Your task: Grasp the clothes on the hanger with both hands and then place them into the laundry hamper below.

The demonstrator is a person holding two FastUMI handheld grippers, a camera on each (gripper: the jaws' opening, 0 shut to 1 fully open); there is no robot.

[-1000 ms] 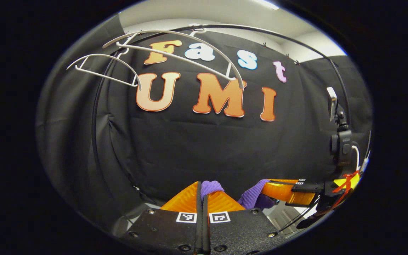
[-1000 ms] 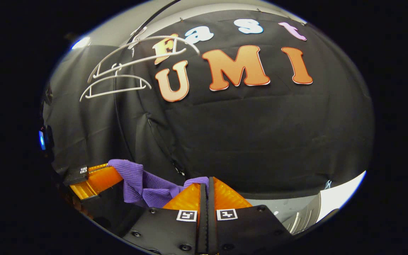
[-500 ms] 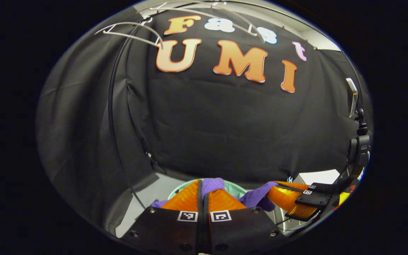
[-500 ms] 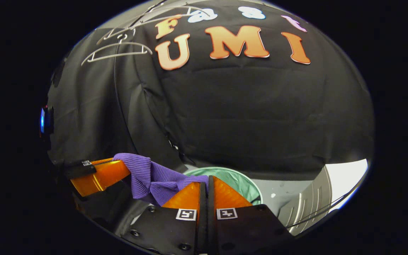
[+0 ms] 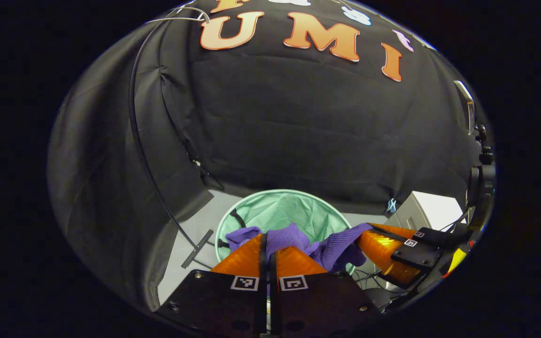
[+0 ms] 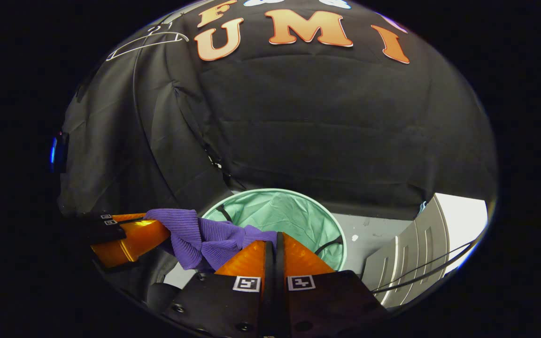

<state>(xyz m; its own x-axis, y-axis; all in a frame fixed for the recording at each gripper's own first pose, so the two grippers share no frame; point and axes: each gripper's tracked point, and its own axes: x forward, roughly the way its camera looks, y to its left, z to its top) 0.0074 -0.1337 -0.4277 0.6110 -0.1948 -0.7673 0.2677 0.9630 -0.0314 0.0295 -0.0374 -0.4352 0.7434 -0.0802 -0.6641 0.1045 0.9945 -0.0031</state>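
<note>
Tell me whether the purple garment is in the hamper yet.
Not yet. The purple garment hangs bunched between the left gripper and right gripper, both shut on it, above the green hamper.

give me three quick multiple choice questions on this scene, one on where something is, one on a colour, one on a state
1. Where is the laundry hamper?
A. on the floor below both grippers
B. hung on the rail
C. on a shelf

2. What colour is the garment?
A. white
B. red
C. purple

3. How is the garment held?
A. lying loose in the hamper
B. pinched by the left gripper and the right gripper
C. draped on the white hanger

Answers: 1 A, its green round mouth sits on the floor under the fingers. 2 C, ribbed purple cloth. 3 B, both closed finger pairs clamp the cloth stretched between them.
</note>
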